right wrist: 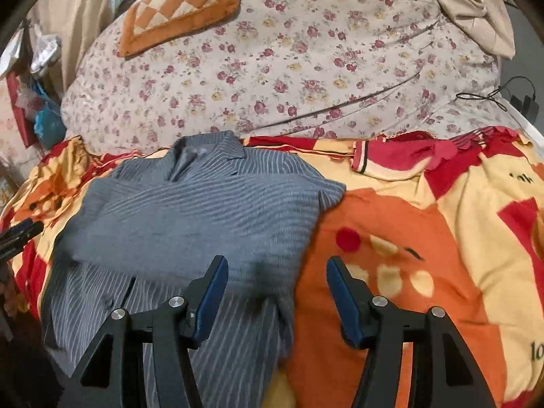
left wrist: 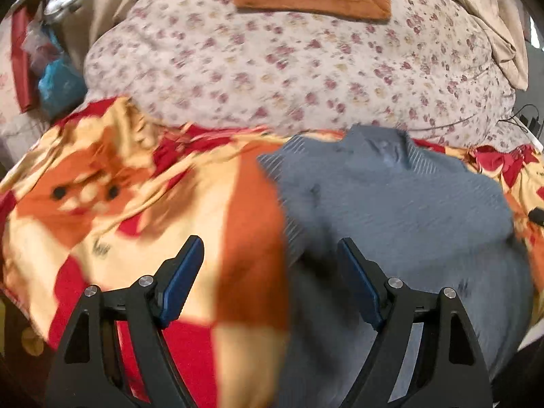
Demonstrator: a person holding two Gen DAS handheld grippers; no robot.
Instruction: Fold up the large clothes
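A grey-blue striped collared shirt (right wrist: 204, 217) lies on the bright red, orange and yellow blanket (right wrist: 425, 238), collar towards the far side, its sides folded inward. It also shows in the left wrist view (left wrist: 391, 210) on the right. My left gripper (left wrist: 270, 248) is open and empty, hovering over the shirt's left edge. My right gripper (right wrist: 277, 268) is open and empty, hovering over the shirt's right edge. The left gripper's tip (right wrist: 20, 233) shows at the far left of the right wrist view.
A floral quilt (right wrist: 272, 68) is heaped behind the shirt, with an orange checkered cushion (right wrist: 180, 3) on top. A beige cloth (right wrist: 476, 6) lies at the back right. Clutter with a blue bag (left wrist: 57, 81) stands at the left. A black cable (right wrist: 493, 95) lies at the right.
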